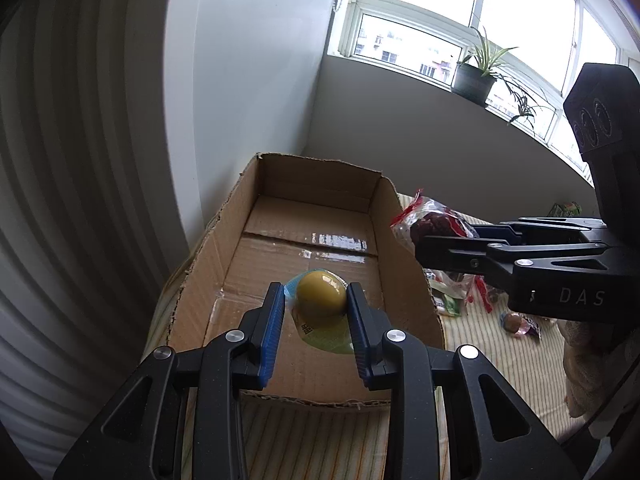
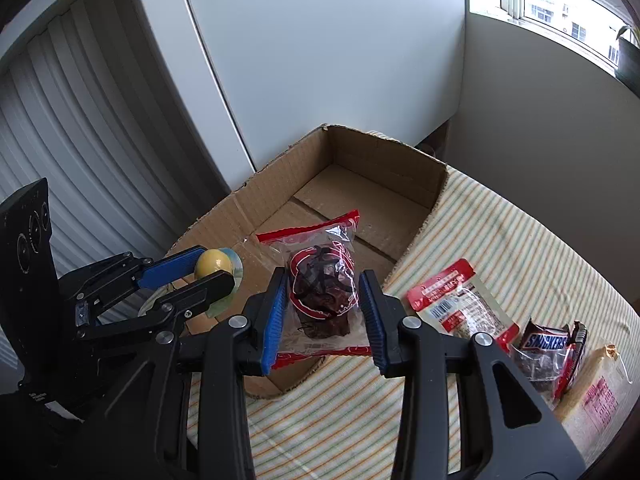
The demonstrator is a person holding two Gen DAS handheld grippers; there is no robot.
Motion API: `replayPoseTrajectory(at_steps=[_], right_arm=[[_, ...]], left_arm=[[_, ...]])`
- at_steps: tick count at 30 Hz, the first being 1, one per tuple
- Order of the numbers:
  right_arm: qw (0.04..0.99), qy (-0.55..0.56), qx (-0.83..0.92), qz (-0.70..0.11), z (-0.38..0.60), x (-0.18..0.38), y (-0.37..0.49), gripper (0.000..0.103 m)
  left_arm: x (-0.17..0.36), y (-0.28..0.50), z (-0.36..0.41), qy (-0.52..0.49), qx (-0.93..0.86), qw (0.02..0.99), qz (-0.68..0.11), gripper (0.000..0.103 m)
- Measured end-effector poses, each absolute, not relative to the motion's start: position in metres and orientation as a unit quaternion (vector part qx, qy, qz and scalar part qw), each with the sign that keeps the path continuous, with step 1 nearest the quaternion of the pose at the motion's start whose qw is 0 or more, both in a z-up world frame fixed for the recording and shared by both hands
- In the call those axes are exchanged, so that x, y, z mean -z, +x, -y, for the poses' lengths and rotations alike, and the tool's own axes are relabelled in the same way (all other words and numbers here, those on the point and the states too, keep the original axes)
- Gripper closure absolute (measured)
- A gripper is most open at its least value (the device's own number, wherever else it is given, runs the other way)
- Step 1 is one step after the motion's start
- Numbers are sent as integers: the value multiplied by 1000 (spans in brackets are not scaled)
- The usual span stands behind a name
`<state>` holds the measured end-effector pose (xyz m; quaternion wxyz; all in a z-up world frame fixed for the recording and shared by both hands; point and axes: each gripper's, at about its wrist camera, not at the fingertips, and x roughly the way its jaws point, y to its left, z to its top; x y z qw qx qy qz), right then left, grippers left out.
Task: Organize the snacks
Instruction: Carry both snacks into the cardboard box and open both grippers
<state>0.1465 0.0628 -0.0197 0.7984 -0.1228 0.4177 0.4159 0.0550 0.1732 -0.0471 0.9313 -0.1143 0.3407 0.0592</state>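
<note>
An open cardboard box (image 1: 276, 216) (image 2: 380, 168) stands on the striped cloth with nothing inside. My left gripper (image 1: 316, 300) (image 2: 218, 268) is shut on a yellow round snack in clear wrap (image 1: 320, 298) (image 2: 214, 262) and hangs over the box's near end. My right gripper (image 2: 324, 296) (image 1: 420, 248) is shut on a clear red-edged bag of dark dried fruit (image 2: 322, 284) (image 1: 434, 220). That bag hangs over the box's right wall.
On the striped cloth (image 2: 500, 240) right of the box lie a red-and-white packet (image 2: 460, 304), a Snickers bar (image 2: 548, 344), a pale wrapped block (image 2: 596, 404) and several small sweets (image 1: 516, 320). A white wall and ribbed panel stand behind the box. A potted plant (image 1: 476, 76) sits on the window sill.
</note>
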Motion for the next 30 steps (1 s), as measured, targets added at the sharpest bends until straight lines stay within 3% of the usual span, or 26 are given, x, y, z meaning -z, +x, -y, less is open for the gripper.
replayPoseTrajectory(at_steps=[4,8,9,25,30], right_arm=[[788,-134,-422,-428,-82,29,150,65],[793,-135,-417,-424,-86,31,151,38],[795,-131,-415,-423,-85,30,152,37],[819,-120,-382,-411,-11,-3,128,36],[834,-105,-350,-414,43,-12,119,31]], left_arm=[[50,56,-181,-118,-65,930,-341,73],[52,54,-185,-126,-76,928,-342,71],[52,53,-187,-127,-79,927,-343,71],[34,40,-160,-126,-46,935,-329,71],[33,37,-139,-119,-20,935,-333,71]])
